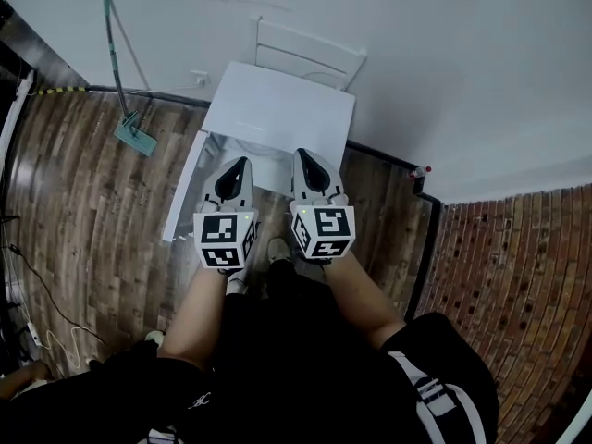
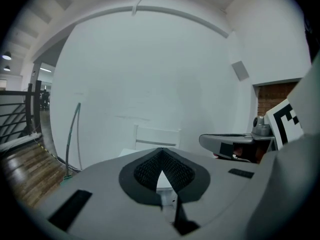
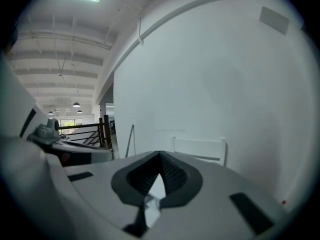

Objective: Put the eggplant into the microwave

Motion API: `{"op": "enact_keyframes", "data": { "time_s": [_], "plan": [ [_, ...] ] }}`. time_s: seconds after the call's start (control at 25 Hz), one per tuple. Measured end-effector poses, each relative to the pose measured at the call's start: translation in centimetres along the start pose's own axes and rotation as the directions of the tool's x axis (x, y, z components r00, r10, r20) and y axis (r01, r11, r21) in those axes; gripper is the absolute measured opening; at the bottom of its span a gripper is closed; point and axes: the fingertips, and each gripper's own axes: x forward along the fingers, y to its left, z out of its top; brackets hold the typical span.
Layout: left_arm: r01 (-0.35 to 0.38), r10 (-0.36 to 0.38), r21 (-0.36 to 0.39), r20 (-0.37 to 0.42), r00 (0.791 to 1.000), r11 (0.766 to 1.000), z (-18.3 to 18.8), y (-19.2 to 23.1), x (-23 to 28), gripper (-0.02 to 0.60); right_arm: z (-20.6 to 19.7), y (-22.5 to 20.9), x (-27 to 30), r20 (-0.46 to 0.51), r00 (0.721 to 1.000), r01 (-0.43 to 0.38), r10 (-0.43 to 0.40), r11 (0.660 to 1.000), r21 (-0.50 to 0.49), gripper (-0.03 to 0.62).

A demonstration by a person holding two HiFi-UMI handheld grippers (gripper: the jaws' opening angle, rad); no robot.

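Observation:
Neither an eggplant nor a microwave shows in any view. In the head view my left gripper (image 1: 238,163) and my right gripper (image 1: 303,154) are held side by side over the near edge of a white table (image 1: 277,109). Both point away from me toward the white wall. The left gripper's (image 2: 161,151) jaws meet at their tips with nothing between them. My right gripper (image 3: 160,156) is likewise shut and empty. Each gripper shows at the edge of the other's view.
A white chair (image 1: 305,54) stands behind the table against the wall. A mop (image 1: 134,135) leans on the wall at the left. A white panel (image 1: 183,192) hangs by the table's left side. Cables (image 1: 28,331) lie on the wooden floor at the far left.

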Motion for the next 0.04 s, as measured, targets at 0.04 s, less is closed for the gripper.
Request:
{"op": "enact_keyframes", "data": {
  "time_s": [0.04],
  "plan": [
    [-0.005, 0.006, -0.002, 0.005, 1.000, 1.000, 0.02, -0.10, -0.12, -0.003, 0.08, 0.00, -0.04, 0.002, 1.000, -0.006, 0.006, 1.000, -0.002, 0.012]
  ]
}}
